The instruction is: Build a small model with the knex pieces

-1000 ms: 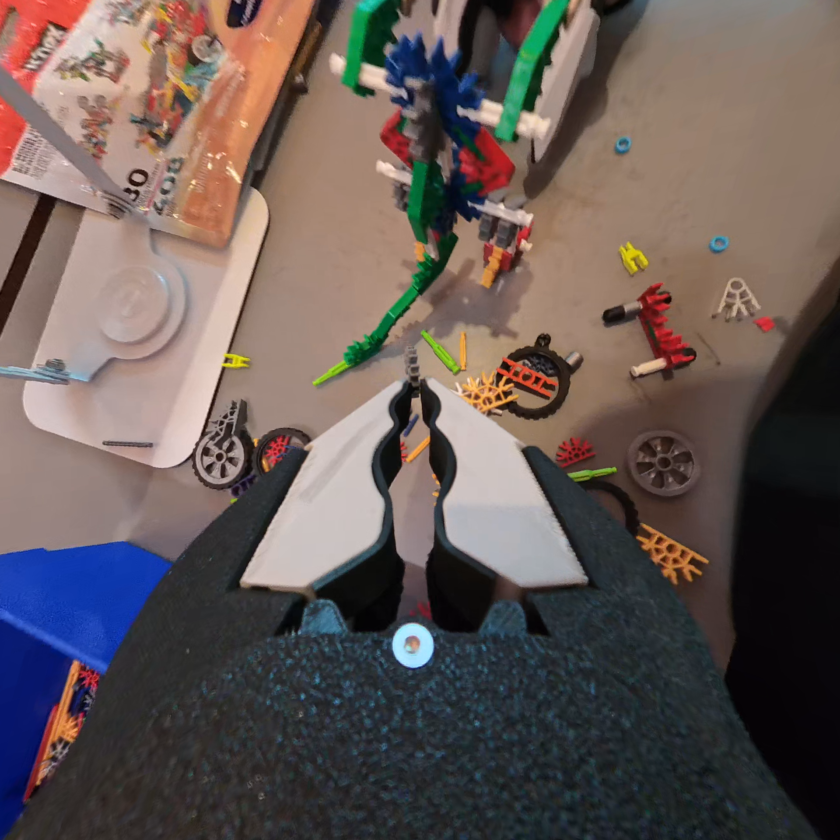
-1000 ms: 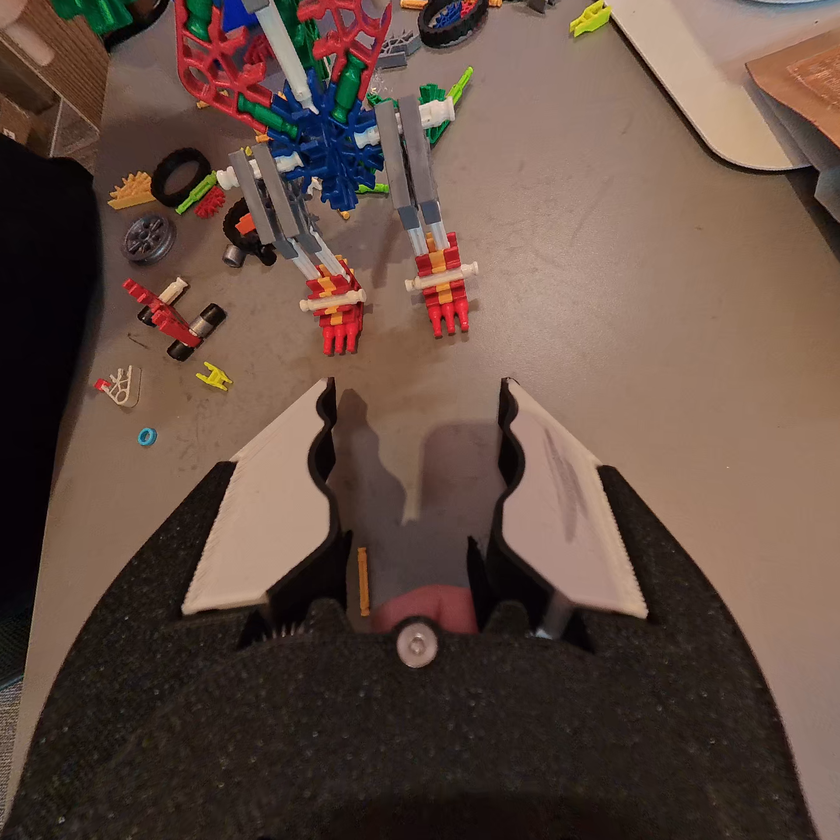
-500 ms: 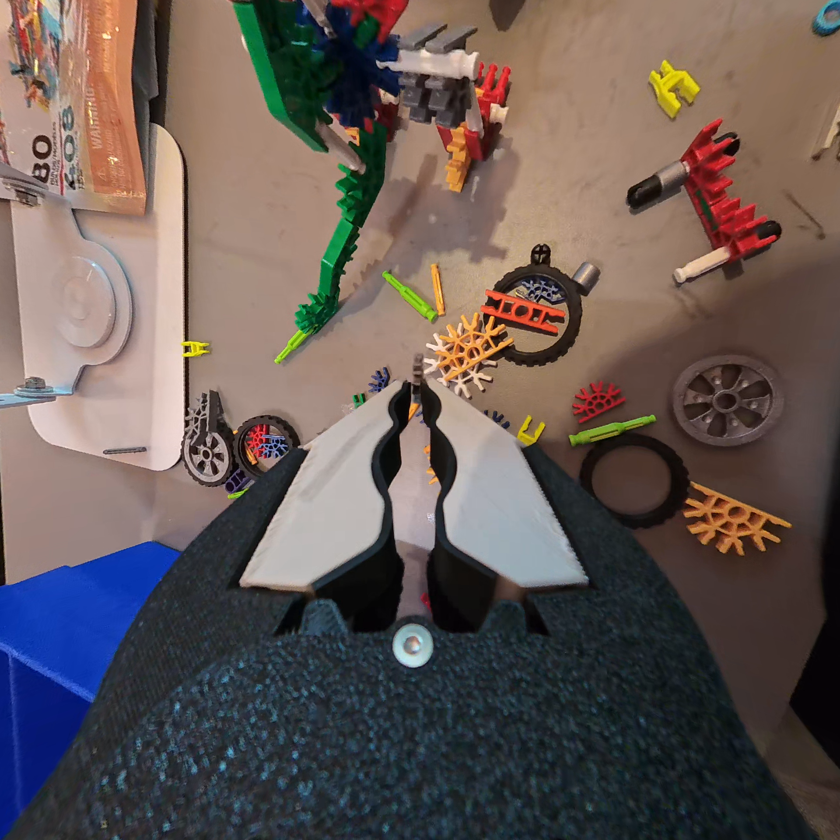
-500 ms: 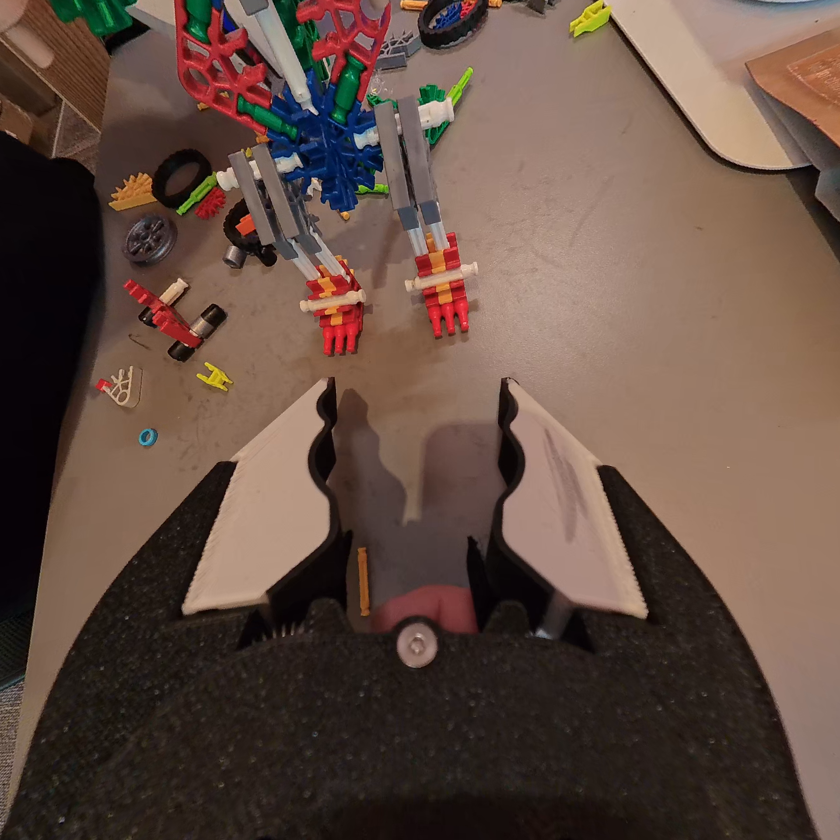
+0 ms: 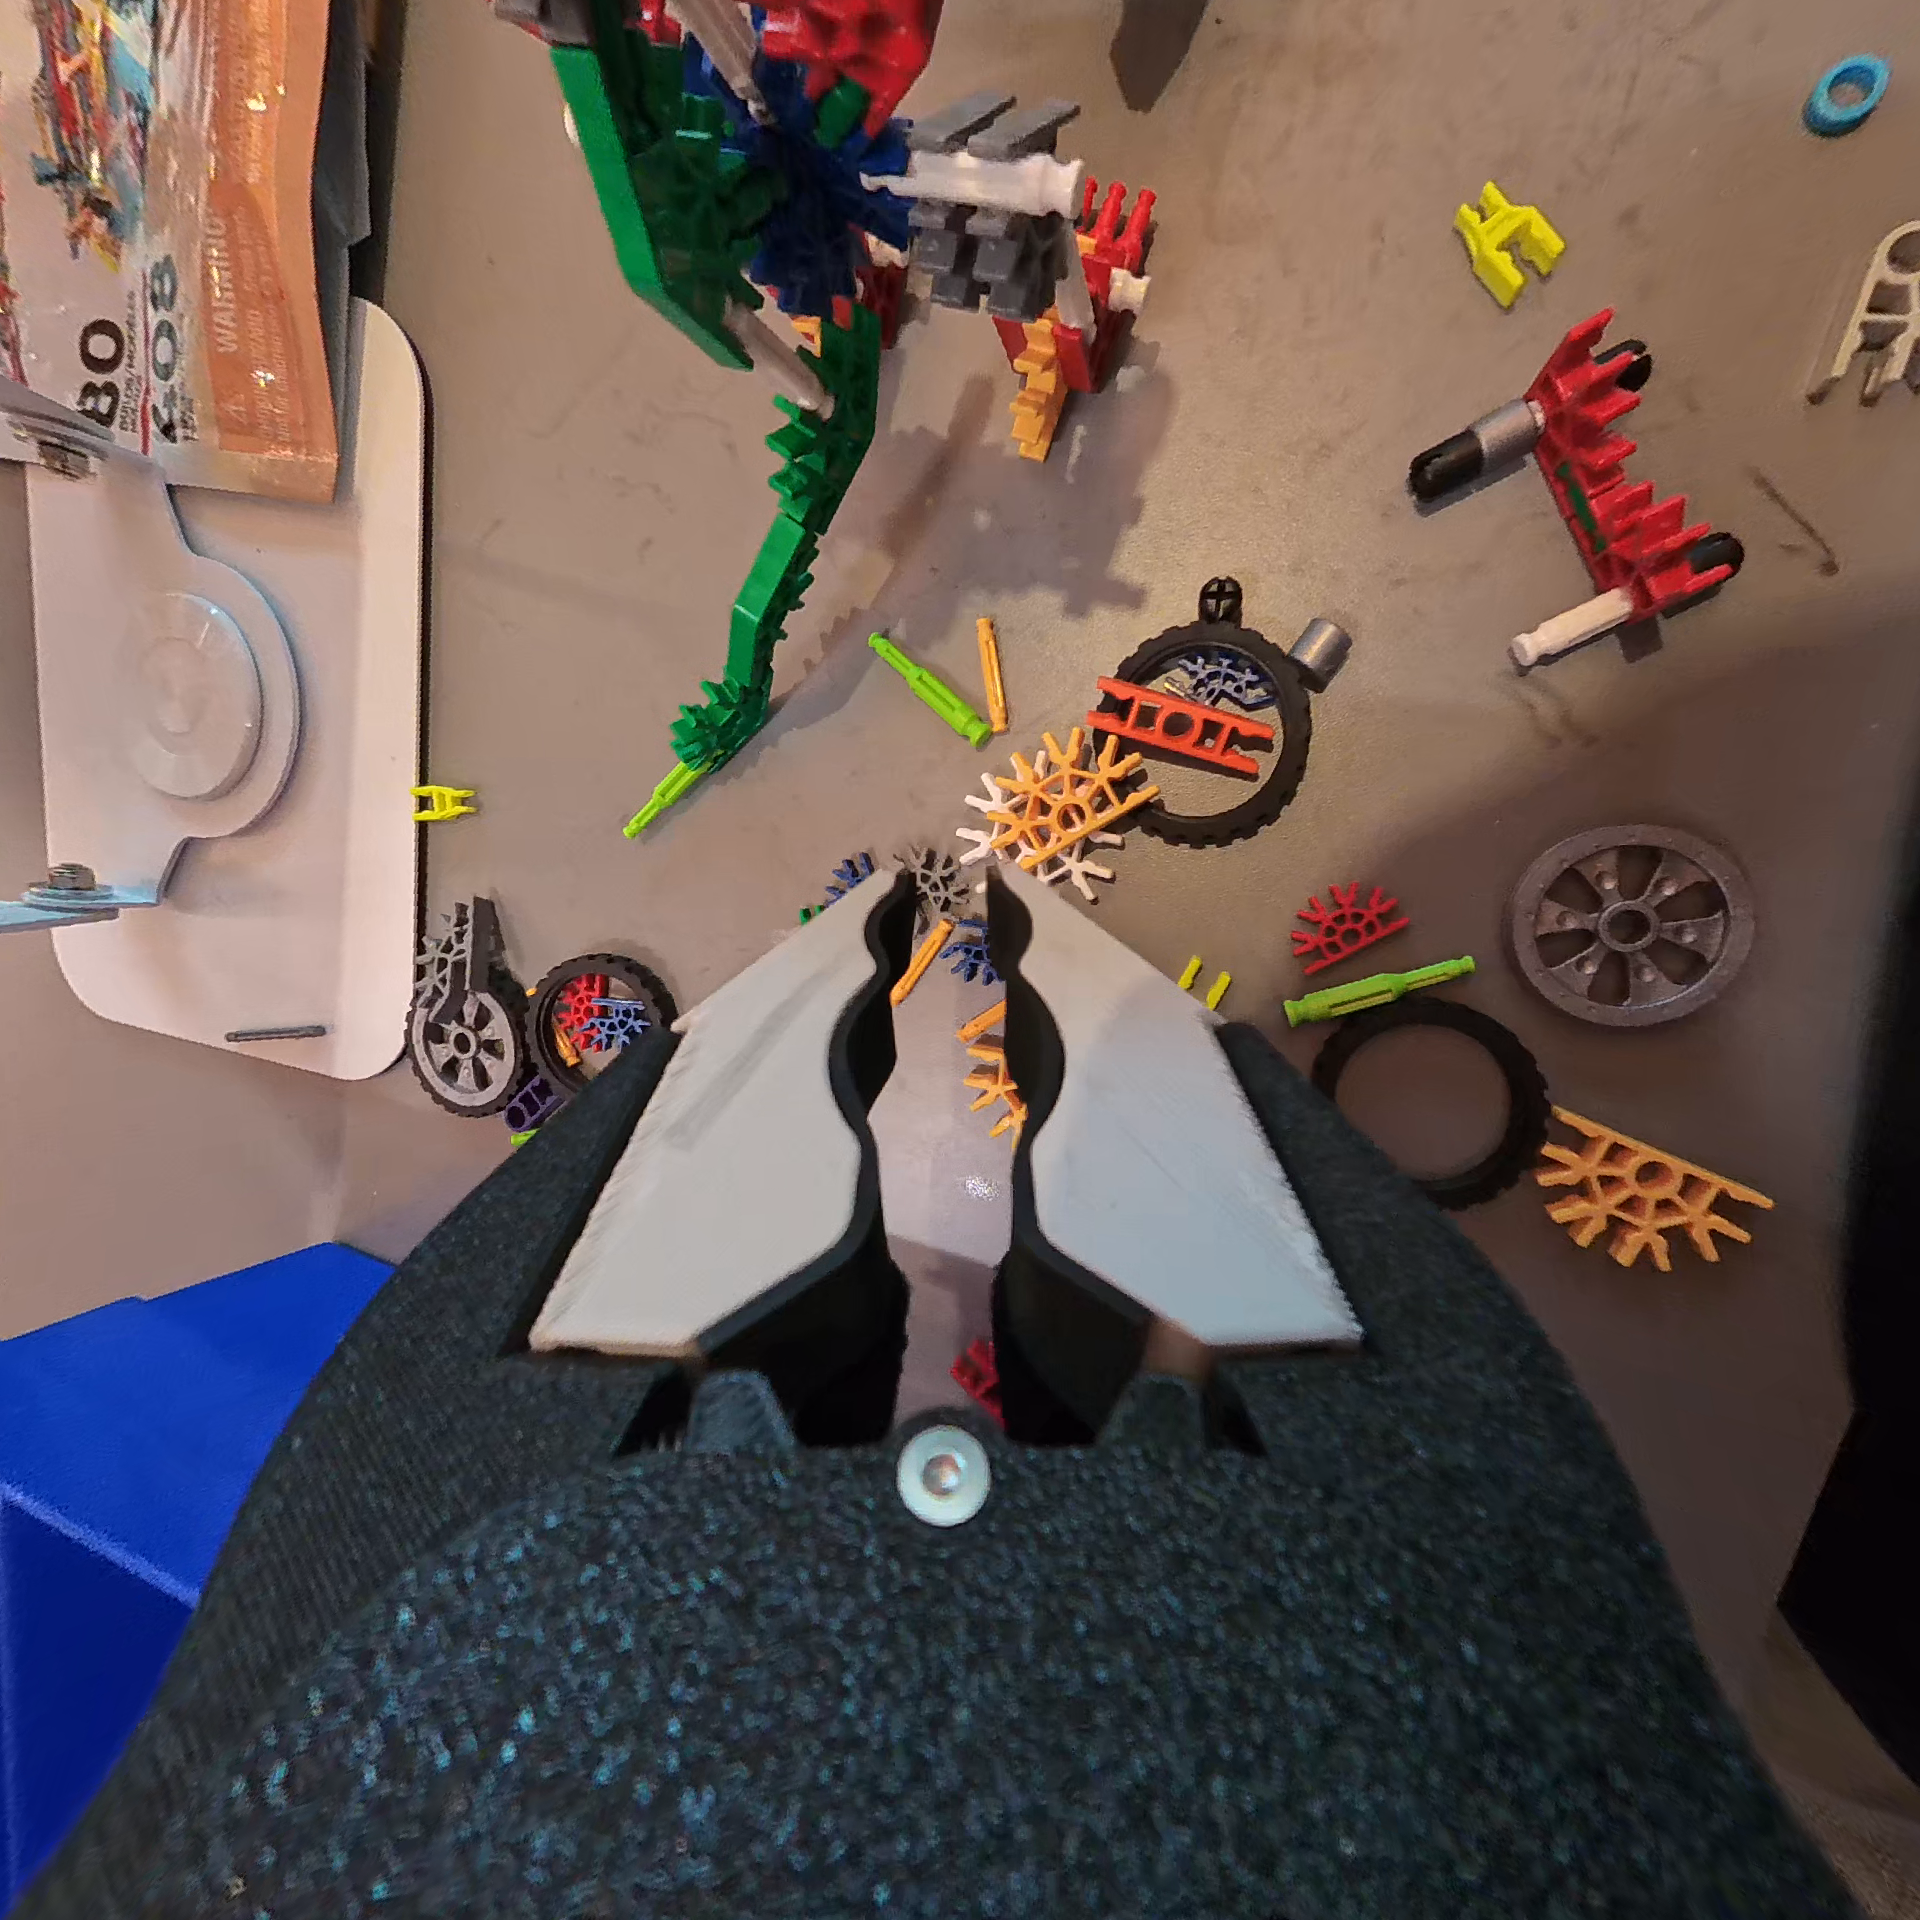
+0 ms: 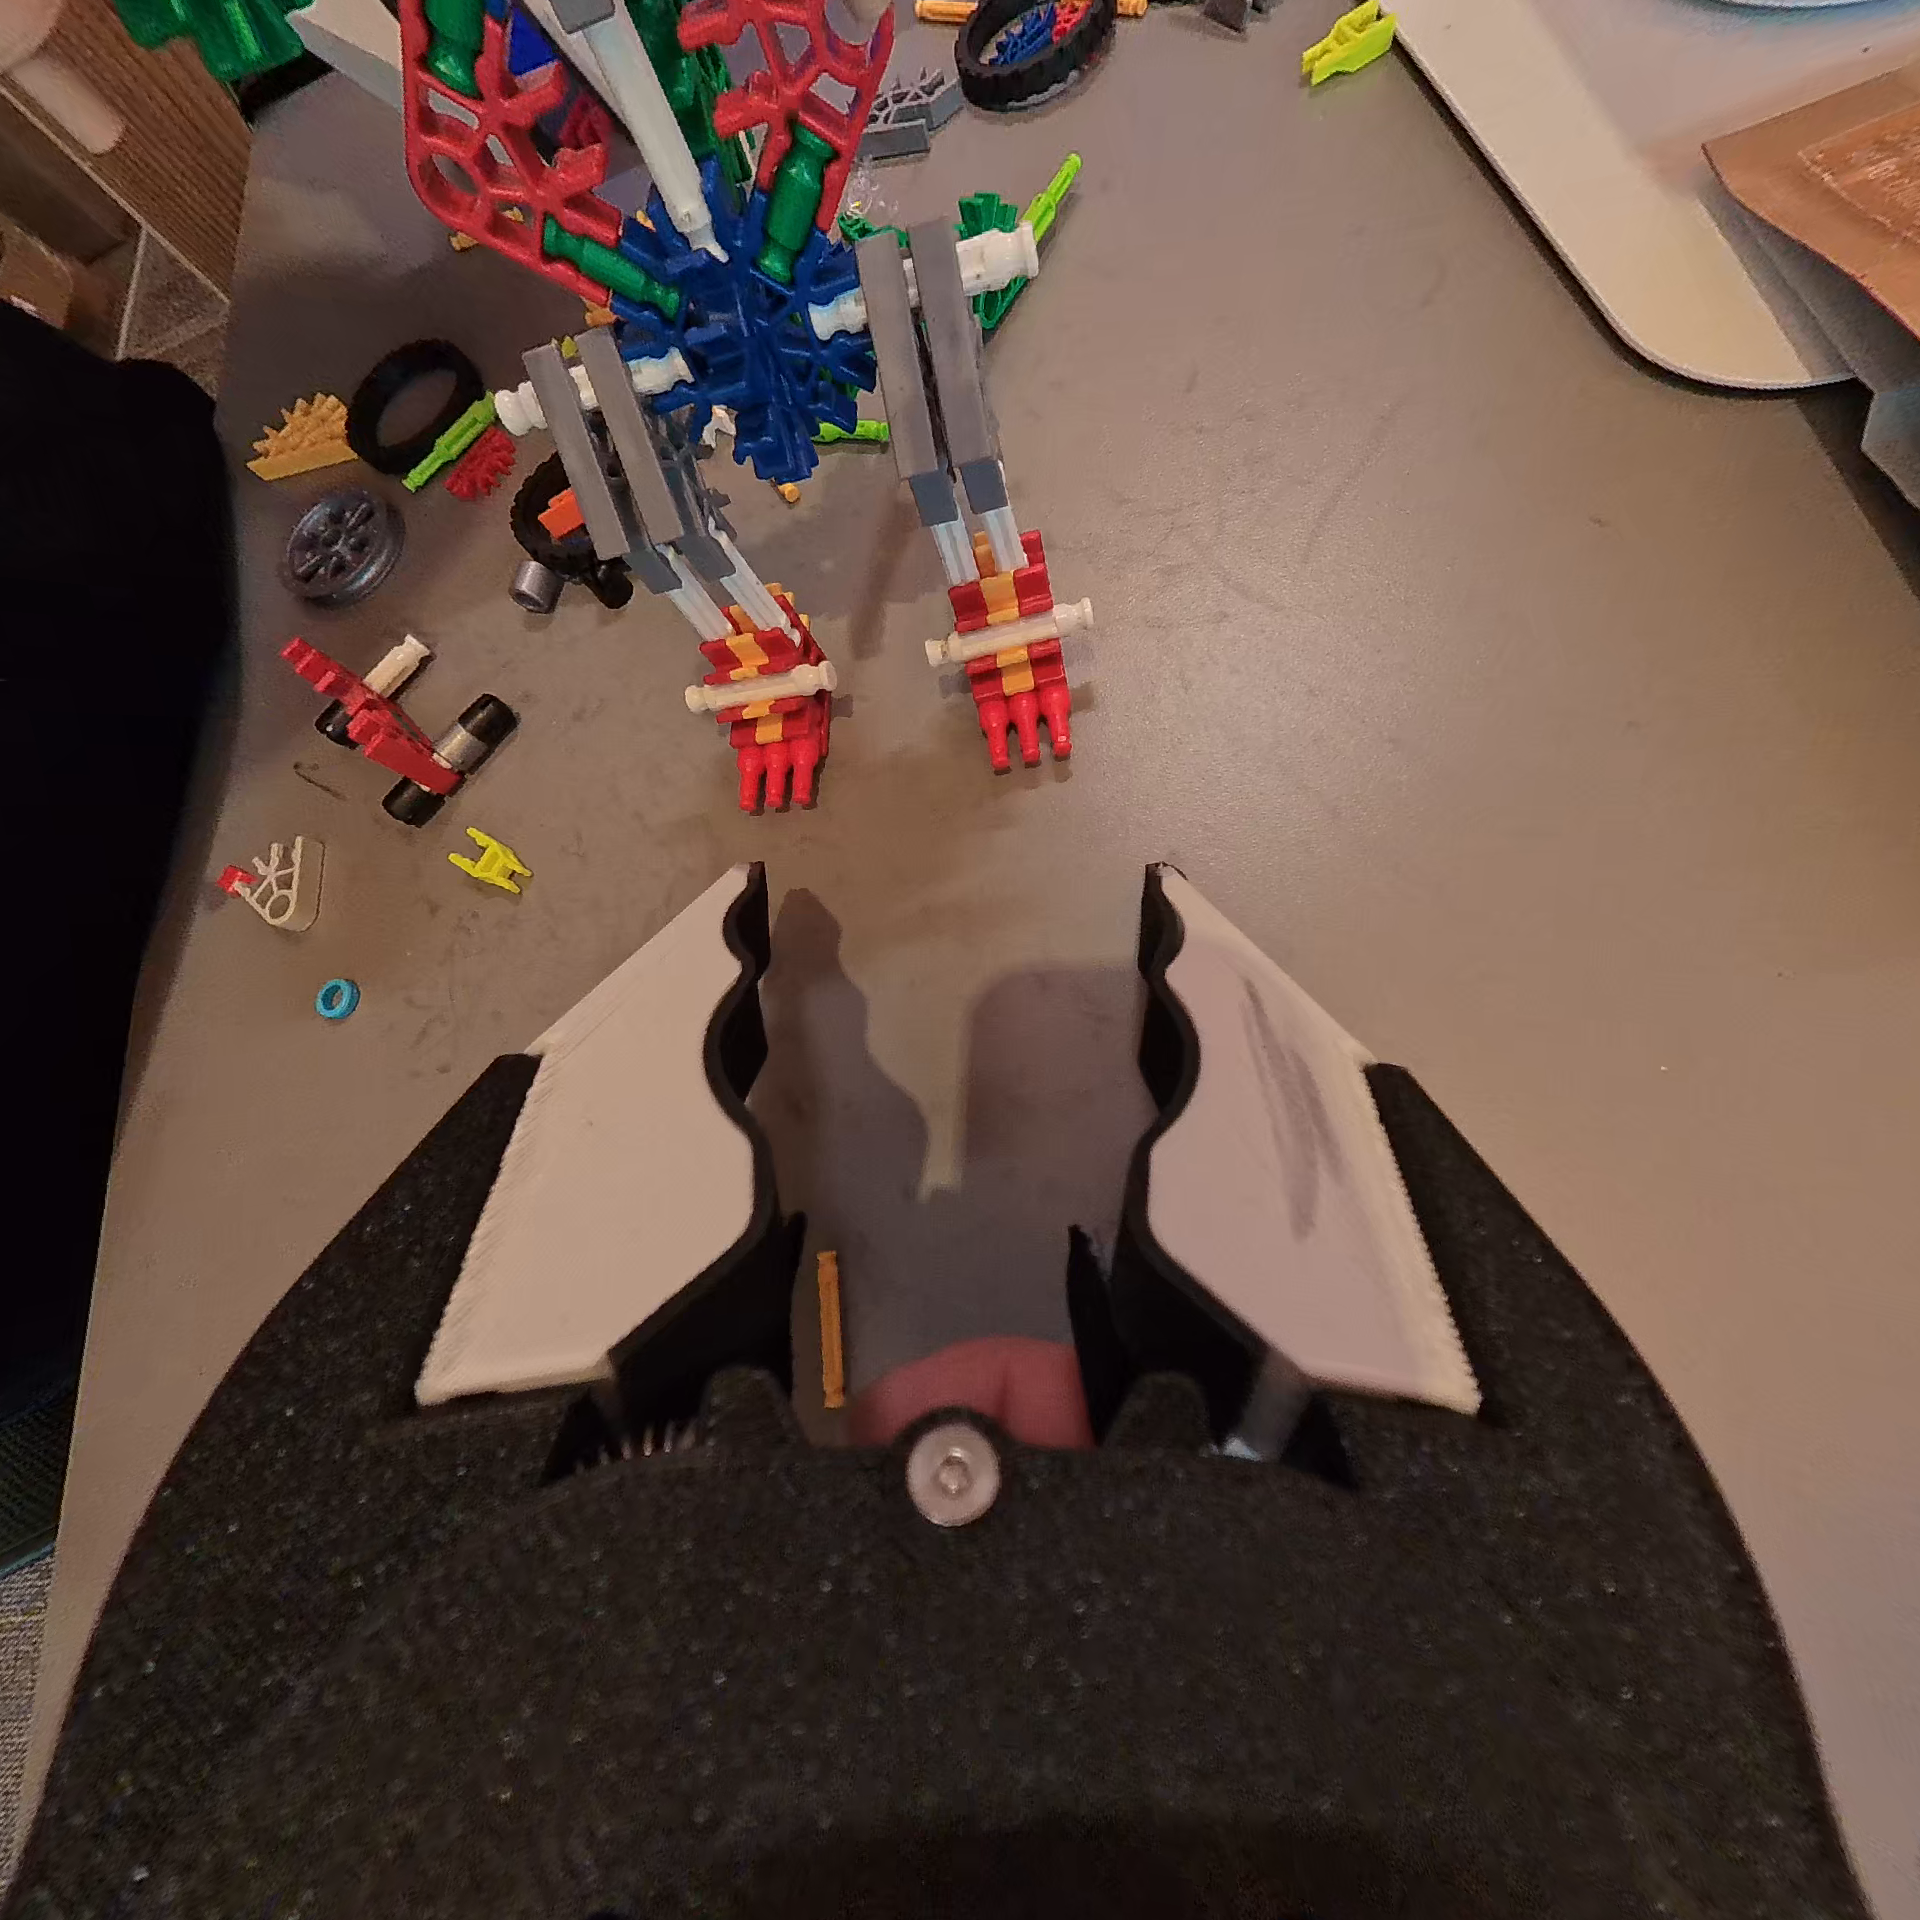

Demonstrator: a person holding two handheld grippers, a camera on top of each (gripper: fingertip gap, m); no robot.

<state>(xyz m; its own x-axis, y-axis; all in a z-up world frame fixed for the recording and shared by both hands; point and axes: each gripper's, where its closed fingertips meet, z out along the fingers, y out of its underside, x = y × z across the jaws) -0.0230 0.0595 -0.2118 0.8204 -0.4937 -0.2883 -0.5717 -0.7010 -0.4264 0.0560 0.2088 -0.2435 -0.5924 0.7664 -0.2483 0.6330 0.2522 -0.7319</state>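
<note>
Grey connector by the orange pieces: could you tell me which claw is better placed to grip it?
Probably left. The left claw has its tips, slightly apart, on either side of the grey connector. The right claw hangs wide open over the table, before the red feet.

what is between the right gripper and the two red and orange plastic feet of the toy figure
Nothing visible. Only bare grey table lies between the open right gripper and the red and orange plastic feet. The small yellow plastic clip sits off to the left, outside that gap.
</note>
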